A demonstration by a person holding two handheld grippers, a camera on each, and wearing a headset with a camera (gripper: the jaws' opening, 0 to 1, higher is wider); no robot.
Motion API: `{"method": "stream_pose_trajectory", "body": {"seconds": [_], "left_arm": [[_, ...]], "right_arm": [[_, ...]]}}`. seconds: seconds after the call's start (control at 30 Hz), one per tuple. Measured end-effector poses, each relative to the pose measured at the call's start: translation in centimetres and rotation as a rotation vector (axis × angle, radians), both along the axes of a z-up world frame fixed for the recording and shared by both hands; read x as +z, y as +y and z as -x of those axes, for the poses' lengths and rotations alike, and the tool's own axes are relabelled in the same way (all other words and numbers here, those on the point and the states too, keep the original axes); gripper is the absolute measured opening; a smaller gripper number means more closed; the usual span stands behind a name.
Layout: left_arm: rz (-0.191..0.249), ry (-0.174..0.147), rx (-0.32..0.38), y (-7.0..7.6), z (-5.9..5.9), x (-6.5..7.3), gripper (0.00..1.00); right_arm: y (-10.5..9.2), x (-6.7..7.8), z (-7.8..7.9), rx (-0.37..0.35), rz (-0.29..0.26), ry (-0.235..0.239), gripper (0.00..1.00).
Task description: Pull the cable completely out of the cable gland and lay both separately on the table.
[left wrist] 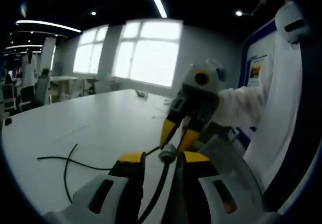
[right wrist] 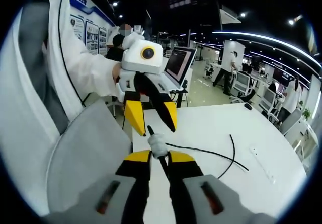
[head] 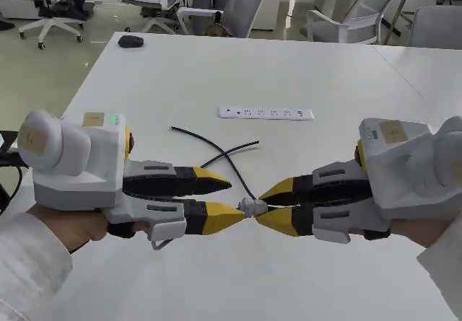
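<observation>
Spanning left gripper point(head: 237, 198) to right gripper point(head: 258, 205), the cable gland point(head: 253, 207) trails cable point(head: 239, 177) away.

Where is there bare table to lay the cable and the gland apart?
Bare table beyond the power strip, and left of the cables toward the mouse. Crowded at the near middle, where the left gripper and right gripper meet at the gland.

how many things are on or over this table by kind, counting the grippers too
grippers: 2 (left gripper, right gripper)
cable gland: 1
black cable strands: 2 crossing, maybe one cable
power strip: 1
black mouse-like object: 1
total: 7
</observation>
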State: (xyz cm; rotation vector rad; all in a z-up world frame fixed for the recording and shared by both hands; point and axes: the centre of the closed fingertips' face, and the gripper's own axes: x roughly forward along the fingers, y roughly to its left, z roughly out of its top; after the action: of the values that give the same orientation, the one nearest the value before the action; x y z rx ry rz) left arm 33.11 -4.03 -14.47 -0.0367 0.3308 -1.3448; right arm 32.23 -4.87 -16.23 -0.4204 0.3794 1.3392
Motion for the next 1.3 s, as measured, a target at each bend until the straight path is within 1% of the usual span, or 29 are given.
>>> {"method": "stream_pose_trajectory", "body": {"seconds": [0.07, 0.2, 0.27, 0.37, 0.43, 0.5, 0.53, 0.57, 0.6, 0.63, 0.7, 0.77, 0.8, 0.83, 0.87, 0.9, 0.93, 0.97, 1.0, 1.03, 1.07, 1.13, 1.17, 1.23, 1.3], "left_arm": [[-0.005, 0.001, -0.011, -0.3, 0.2, -0.3, 0.25], [-0.005, -0.001, -0.025, -0.5, 0.6, -0.4, 0.23], [-0.006, -0.010, -0.034, -0.4, 0.8, -0.4, 0.18], [0.009, -0.019, -0.026, -0.3, 0.8, -0.2, 0.18], [0.017, -0.014, -0.022, -0.2, 0.8, -0.2, 0.17], [0.031, -0.016, -0.015, 0.0, 0.8, -0.2, 0.17], [0.040, 0.002, -0.014, 0.1, 0.8, -0.1, 0.17], [0.047, 0.014, -0.012, 0.2, 0.8, -0.1, 0.16], [0.060, 0.017, -0.006, 0.3, 0.7, 0.1, 0.16], [0.068, 0.013, -0.006, 0.5, 0.7, 0.3, 0.16], [0.092, -0.002, -0.007, 0.7, 0.8, 0.8, 0.16], [0.107, -0.041, -0.002, 1.0, 0.8, 1.2, 0.16], [0.124, -0.065, 0.001, 1.3, 0.7, 1.7, 0.16], [0.134, -0.065, -0.002, 1.4, 0.8, 1.9, 0.16], [0.146, -0.077, -0.005, 1.6, 0.9, 2.2, 0.15], [0.149, -0.086, -0.007, 1.7, 0.9, 2.3, 0.15], [0.150, -0.097, -0.012, 1.7, 1.1, 2.5, 0.15], [0.153, -0.106, -0.019, 1.7, 1.2, 2.6, 0.15], [0.155, -0.116, -0.028, 1.6, 1.5, 2.7, 0.15], [0.160, -0.125, -0.031, 1.5, 1.6, 2.8, 0.15], [0.164, -0.127, -0.030, 1.5, 1.6, 2.9, 0.15], [0.181, -0.135, -0.029, 1.5, 1.7, 3.2, 0.15], [0.195, -0.135, -0.026, 1.6, 1.7, 3.4, 0.15], [0.216, -0.134, -0.021, 1.7, 1.6, 3.8, 0.15], [0.212, -0.136, -0.025, 1.7, 1.7, 3.8, 0.15]], "right_arm": [[0.2, 0.2, 0.1, 0.007, -0.006, 0.003, 0.10], [0.5, 0.5, 0.2, 0.017, -0.019, 0.008, 0.10], [0.5, 0.6, 0.2, 0.025, -0.019, 0.008, 0.10], [0.7, 0.7, 0.3, 0.038, -0.016, 0.005, 0.10], [0.8, 0.8, 0.4, 0.044, -0.011, 0.004, 0.10], [1.0, 0.9, 0.5, 0.044, -0.014, 0.001, 0.10], [1.0, 0.9, 0.5, 0.046, -0.017, 0.004, 0.11], [1.1, 1.0, 0.6, 0.050, -0.023, 0.004, 0.11], [1.3, 1.2, 0.6, 0.053, -0.039, 0.000, 0.11], [1.3, 1.4, 0.6, 0.057, -0.055, 0.000, 0.11], [1.6, 1.9, 0.7, 0.085, -0.107, 0.003, 0.11], [1.5, 2.1, 0.7, 0.079, -0.151, 0.060, 0.12], [1.6, 2.4, 1.0, 0.076, -0.212, 0.153, 0.15], [1.5, 2.4, 1.0, 0.061, -0.234, 0.213, 0.21], [1.6, 2.6, 0.7, 0.044, -0.269, 0.250, 0.25], [1.7, 3.2, 0.7, 0.038, -0.330, 0.320, 0.26], [1.7, 3.6, 0.9, 0.045, -0.364, 0.375, 0.23], [1.8, 4.3, 0.7, 0.050, -0.417, 0.409, 0.20], [1.8, 4.6, 0.7, 0.059, -0.443, 0.422, 0.17], [1.9, 5.0, 0.7, 0.070, -0.470, 0.444, 0.18], [1.9, 5.1, 0.8, 0.079, -0.477, 0.468, 0.21], [2.0, 5.0, 1.3, 0.113, -0.469, 0.532, 0.23], [2.1, 4.8, 1.2, 0.117, -0.462, 0.524, 0.22], [2.2, 4.5, 1.4, 0.131, -0.453, 0.539, 0.18], [2.4, 4.6, 1.3, 0.138, -0.464, 0.553, 0.15]]}}
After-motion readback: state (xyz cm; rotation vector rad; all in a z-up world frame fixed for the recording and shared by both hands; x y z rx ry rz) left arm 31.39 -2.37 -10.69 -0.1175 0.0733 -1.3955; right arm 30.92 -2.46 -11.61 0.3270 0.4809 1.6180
